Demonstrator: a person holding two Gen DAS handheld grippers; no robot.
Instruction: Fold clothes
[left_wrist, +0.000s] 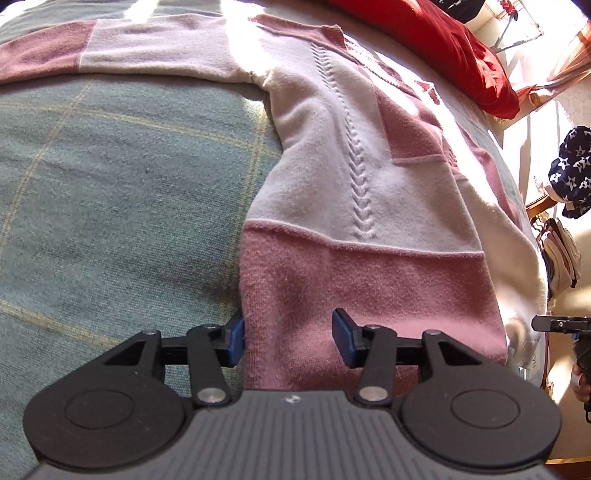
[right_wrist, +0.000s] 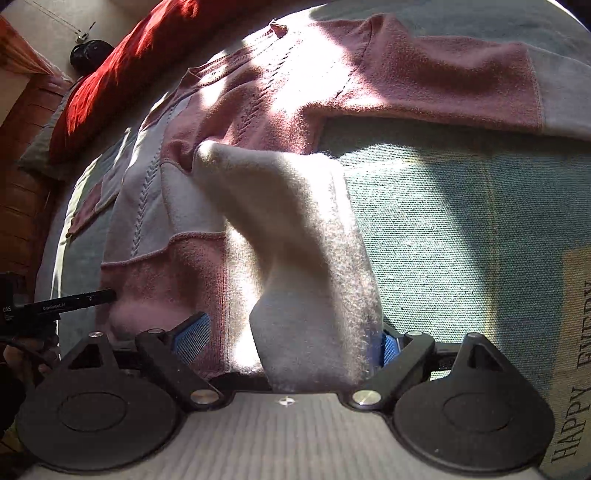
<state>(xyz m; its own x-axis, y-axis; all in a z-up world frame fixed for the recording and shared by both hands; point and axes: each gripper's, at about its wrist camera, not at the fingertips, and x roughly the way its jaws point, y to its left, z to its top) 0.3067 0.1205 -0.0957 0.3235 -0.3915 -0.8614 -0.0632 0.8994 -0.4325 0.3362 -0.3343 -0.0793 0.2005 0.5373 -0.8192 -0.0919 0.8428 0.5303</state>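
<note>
Garment: pink-and-cream colour-block knit sweater (left_wrist: 354, 177) lies flat on a bed covered by a grey-green plaid blanket (left_wrist: 110, 177); hem toward the cameras, collar toward the far red pillow (left_wrist: 436, 48).
Sleeves: one sleeve (left_wrist: 110, 51) runs straight out sideways in the left wrist view, the other sleeve (right_wrist: 461, 92) likewise in the right wrist view; the spread layout presumably exposes the side edges for folding.
Left claw (left_wrist: 288, 339): spread partway, blue pads (left_wrist: 236, 341) straddling the pink hem band near the sweater's left side edge. One pad sits at the edge of the knit, the other over the pink band; neither visibly presses the fabric. Judged a hem-corner position, either just let go or about to pinch.
Right claw (right_wrist: 295, 339): jaws stand wide. A raised cream flap (right_wrist: 303, 236) of the sweater's right side rises between them and drapes over the claw's front. Its far pad is half hidden by the knit; a firm pinch cannot be confirmed, pads appear clear of it.
Flap: standing up off the blanket, which suggests the right side is being turned inward over the body.
Stage: early, first lengthwise fold; sleeves not yet tucked.
Risk: soft knit could slump back if released mid-turn.
Periphery: the opposite claw's black tip (left_wrist: 554, 325) shows at the frame edge, both working the hem end.
</note>
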